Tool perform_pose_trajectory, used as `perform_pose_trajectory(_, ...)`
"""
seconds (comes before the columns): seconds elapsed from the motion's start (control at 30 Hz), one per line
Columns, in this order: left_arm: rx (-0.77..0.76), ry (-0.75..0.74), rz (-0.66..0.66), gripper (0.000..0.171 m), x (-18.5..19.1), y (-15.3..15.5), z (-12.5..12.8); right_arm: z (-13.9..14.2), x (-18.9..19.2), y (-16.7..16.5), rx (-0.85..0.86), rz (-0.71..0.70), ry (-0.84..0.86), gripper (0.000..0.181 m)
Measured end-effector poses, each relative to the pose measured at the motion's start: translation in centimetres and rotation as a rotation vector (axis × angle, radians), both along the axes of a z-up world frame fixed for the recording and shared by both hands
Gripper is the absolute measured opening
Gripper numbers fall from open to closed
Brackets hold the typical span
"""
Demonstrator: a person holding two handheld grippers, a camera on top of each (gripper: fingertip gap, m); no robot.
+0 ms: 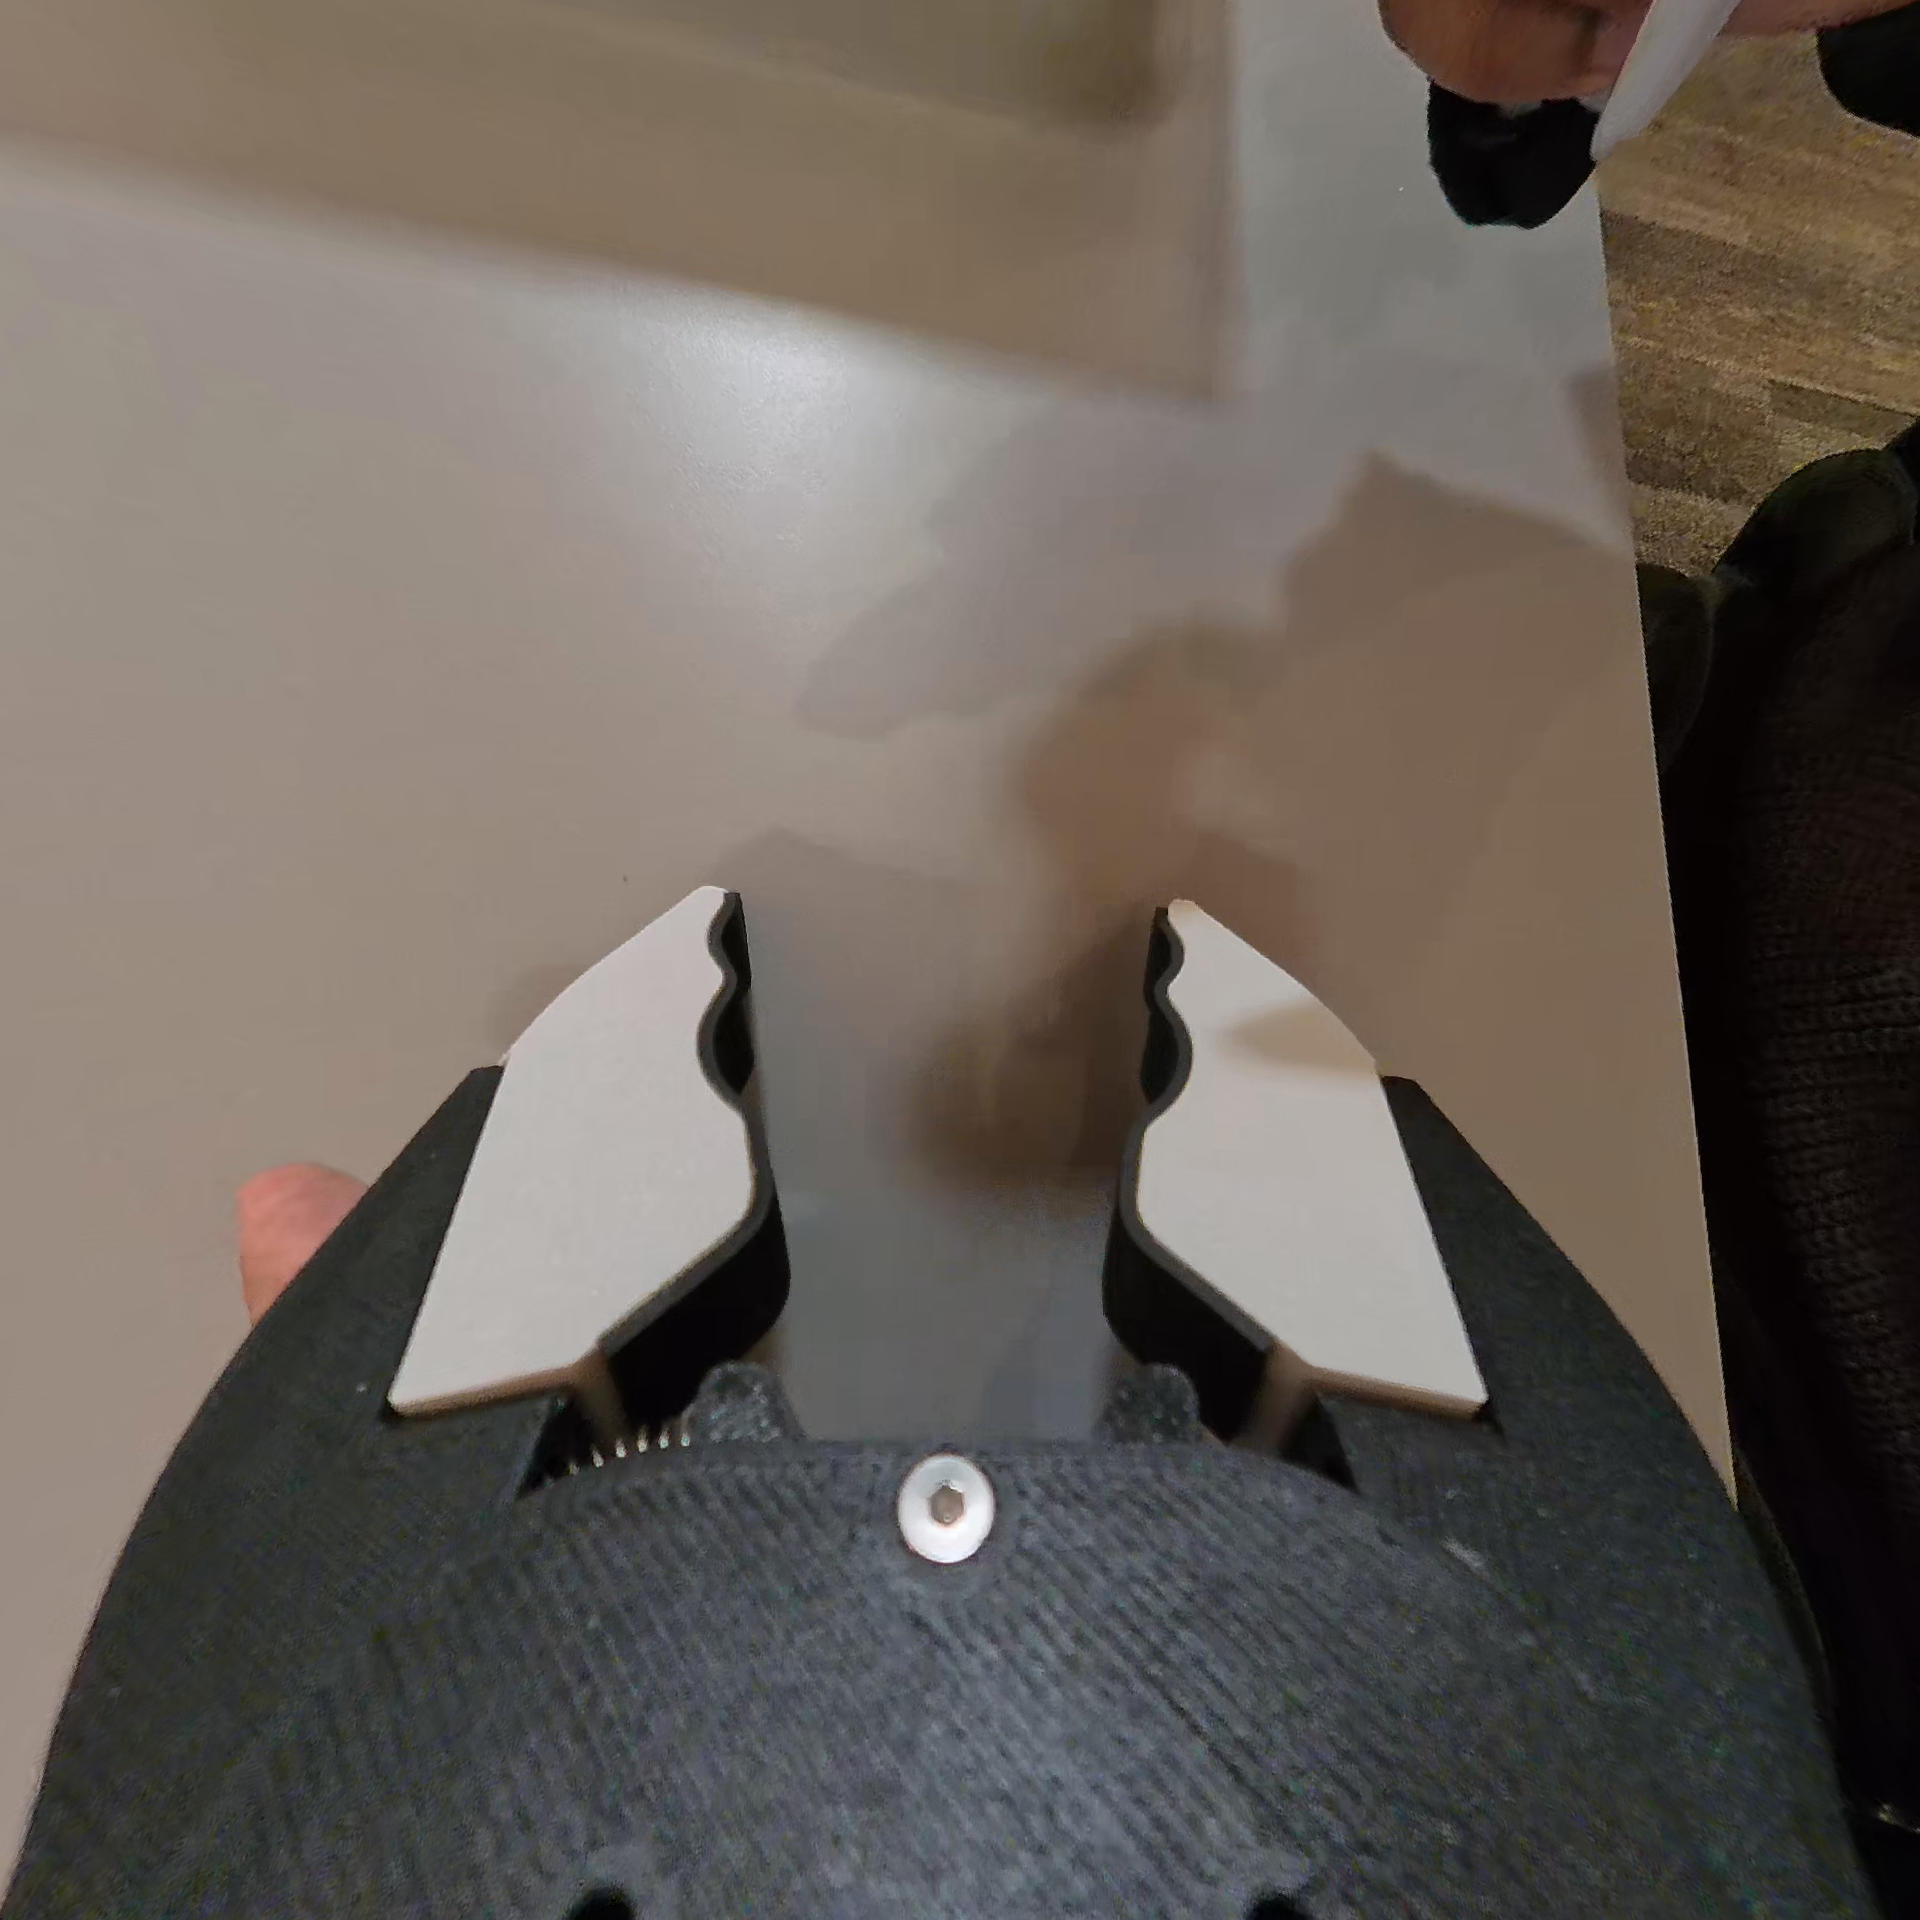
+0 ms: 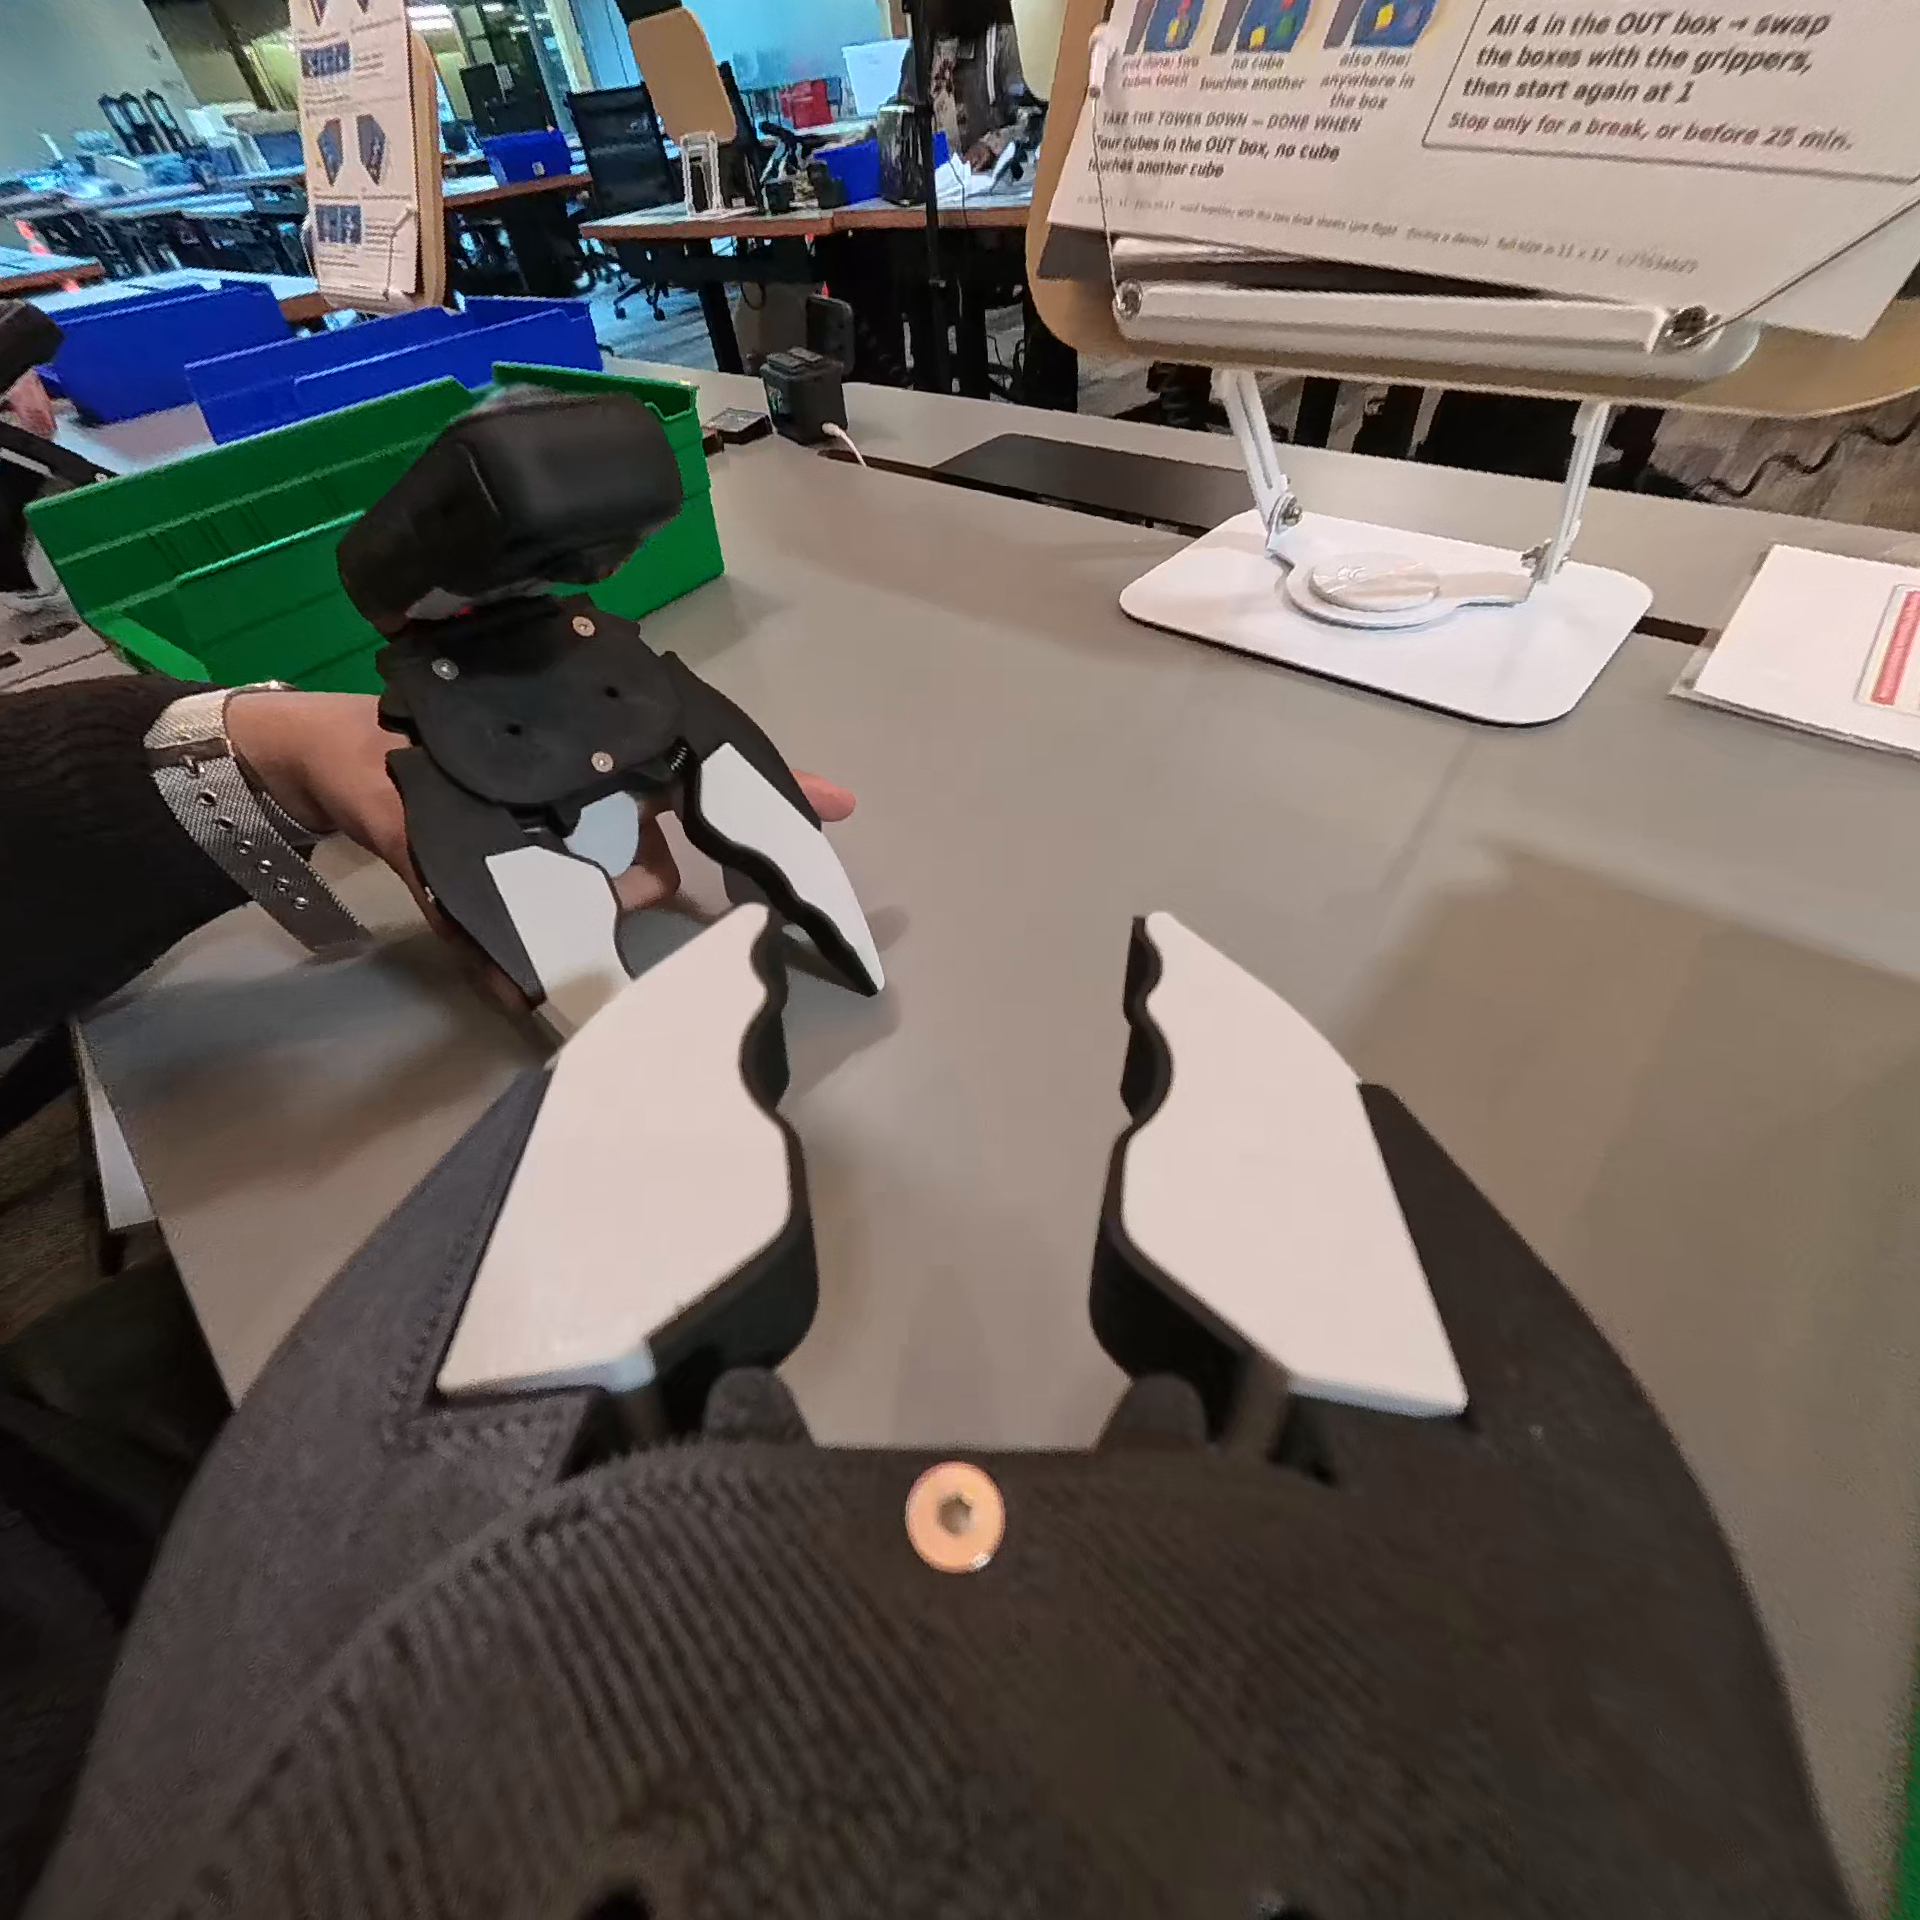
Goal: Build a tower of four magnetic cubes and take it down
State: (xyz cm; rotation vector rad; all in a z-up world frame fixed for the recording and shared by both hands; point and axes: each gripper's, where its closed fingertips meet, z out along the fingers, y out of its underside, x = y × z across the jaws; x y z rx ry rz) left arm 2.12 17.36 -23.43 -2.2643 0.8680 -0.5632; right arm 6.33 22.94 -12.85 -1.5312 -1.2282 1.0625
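Note:
My left gripper (image 1: 948, 902) is open and empty, pointing down at the bare grey table (image 1: 520, 623) near its right edge. It also shows in the right wrist view (image 2: 717, 997), held in a hand with a wrist strap, its fingertips close to the tabletop. My right gripper (image 2: 954, 916) is open and empty, held low over the grey table (image 2: 1558, 1039), just right of the left gripper. In the left wrist view the tip of the right gripper (image 1: 1507, 156) shows at the top right corner.
A green bin (image 2: 260, 551) stands on the table behind the left gripper, with blue bins (image 2: 395, 358) beyond it. A white stand (image 2: 1382, 613) holding a printed sheet (image 2: 1507, 125) is at the back right. A white card (image 2: 1829, 644) lies at the far right. Carpet (image 1: 1766, 312) lies past the table's edge. The grippers' ends are close to 12 cm from one another.

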Motion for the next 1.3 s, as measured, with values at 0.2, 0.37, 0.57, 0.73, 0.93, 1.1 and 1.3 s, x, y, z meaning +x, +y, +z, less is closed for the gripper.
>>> perform_pose_trajectory(0.2,0.003,0.008,0.006,0.072,-0.1,0.0,-0.1,-1.4,-0.1,-0.1,-0.001,0.025,-0.043,0.064)
perform_pose_trajectory(0.37,0.005,0.012,0.009,0.072,-0.1,0.1,-0.1,-2.4,0.2,0.0,0.046,0.043,-0.104,0.064)
perform_pose_trajectory(0.57,0.007,0.016,0.014,0.07,-0.1,0.1,-0.1,-3.2,0.4,0.1,0.082,0.054,-0.148,0.062)
perform_pose_trajectory(0.73,0.009,0.02,0.022,0.068,-0.2,0.2,-0.1,-3.7,0.5,0.2,0.106,0.052,-0.175,0.062)
perform_pose_trajectory(0.93,0.009,0.021,0.028,0.067,-0.2,0.3,-0.1,-4.2,0.5,0.2,0.116,0.059,-0.199,0.061)
perform_pose_trajectory(1.1,0.011,0.024,0.034,0.065,-0.3,0.3,-0.2,-4.0,0.7,0.3,0.17,0.038,-0.197,0.047)
perform_pose_trajectory(1.3,0.013,0.028,0.041,0.063,-0.4,0.4,-0.2,-3.7,0.8,0.6,0.279,-0.005,-0.189,0.043)
